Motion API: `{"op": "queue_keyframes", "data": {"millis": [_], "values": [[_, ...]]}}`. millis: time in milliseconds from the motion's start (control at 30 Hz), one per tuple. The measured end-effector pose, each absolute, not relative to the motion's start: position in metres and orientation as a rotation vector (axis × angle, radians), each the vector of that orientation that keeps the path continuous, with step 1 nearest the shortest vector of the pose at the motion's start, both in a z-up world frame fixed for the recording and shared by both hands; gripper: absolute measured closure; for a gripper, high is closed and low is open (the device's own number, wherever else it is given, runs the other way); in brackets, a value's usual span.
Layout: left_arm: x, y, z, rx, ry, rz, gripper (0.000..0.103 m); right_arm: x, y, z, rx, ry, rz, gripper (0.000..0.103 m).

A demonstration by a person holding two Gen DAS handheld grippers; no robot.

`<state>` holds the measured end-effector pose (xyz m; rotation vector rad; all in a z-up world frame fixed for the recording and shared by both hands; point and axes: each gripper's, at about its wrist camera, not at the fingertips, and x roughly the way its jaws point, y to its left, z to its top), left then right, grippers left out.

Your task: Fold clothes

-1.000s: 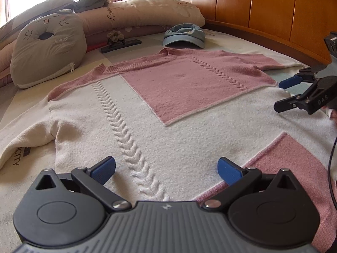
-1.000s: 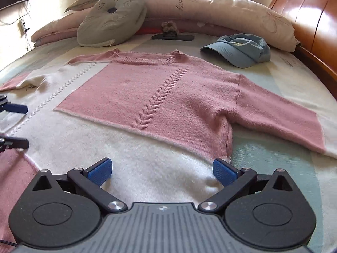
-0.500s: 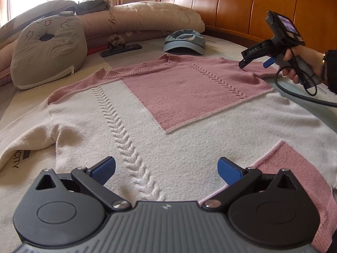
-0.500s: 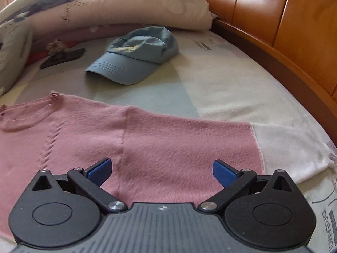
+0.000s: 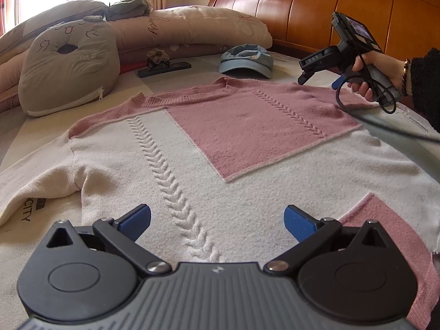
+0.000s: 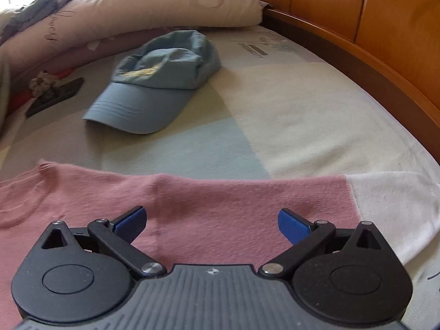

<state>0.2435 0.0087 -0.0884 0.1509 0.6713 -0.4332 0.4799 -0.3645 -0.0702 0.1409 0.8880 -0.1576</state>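
- The left tongs (image 5: 217, 221) are spread wide and grip nothing; they hover low over the hem end of the pink-and-white knit sweater (image 5: 220, 148), with the raised cable braid running between the two blue pads.
- The right tongs (image 6: 211, 224) are likewise spread and empty, poised over the sweater's pink sleeve (image 6: 220, 200), just short of the seam where the sleeve joins the shoulder. In the left wrist view the right tongs (image 5: 316, 75) show in a person's hand (image 5: 368, 79), above the same sleeve.
- The sweater lies flat and spread out on the bed (image 6: 288, 110), neckline toward the pillows (image 5: 192, 27), both sleeves stretched out sideways. Nothing is folded yet, so I judge the task is at its very start.
- The step in hand looks like the approach for the first fold: the right sleeve is the likely target.
- The next move calls for lowering the right tongs onto the sleeve, pinching the knit near the white cuff (image 6: 393, 200) or mid-sleeve, and carrying it across the sweater's body. The left tongs could pin the body down so the loose knit does not drag.
- Beyond the sweater's shoulder lies a blue baseball cap (image 6: 162, 82), apart from the sleeve, with a dark hair clip (image 5: 164, 66) and a grey cat cushion (image 5: 68, 66) farther along the neckline side; none block the fold.
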Motion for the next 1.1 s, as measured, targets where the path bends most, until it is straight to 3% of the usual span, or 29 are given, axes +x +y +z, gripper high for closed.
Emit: {"op": "queue_keyframes", "data": {"millis": [167,533,833,1100], "values": [[0.245,0.013,-0.089,0.143,0.672,-0.428,0.001,0.487,-0.331,-0.089,0.088,0.997,-0.08,0.0],[0.25,0.018,-0.09,0.128,0.686,-0.418,0.001,0.542,-0.349,-0.101,0.09,0.884,-0.177,0.0],[0.248,0.015,-0.091,0.144,0.688,-0.426,0.001,0.508,-0.292,-0.06,0.093,0.915,0.083,0.0],[0.253,0.016,-0.099,0.143,0.722,-0.419,0.001,0.534,-0.255,-0.101,0.014,0.856,0.109,0.0]]}}
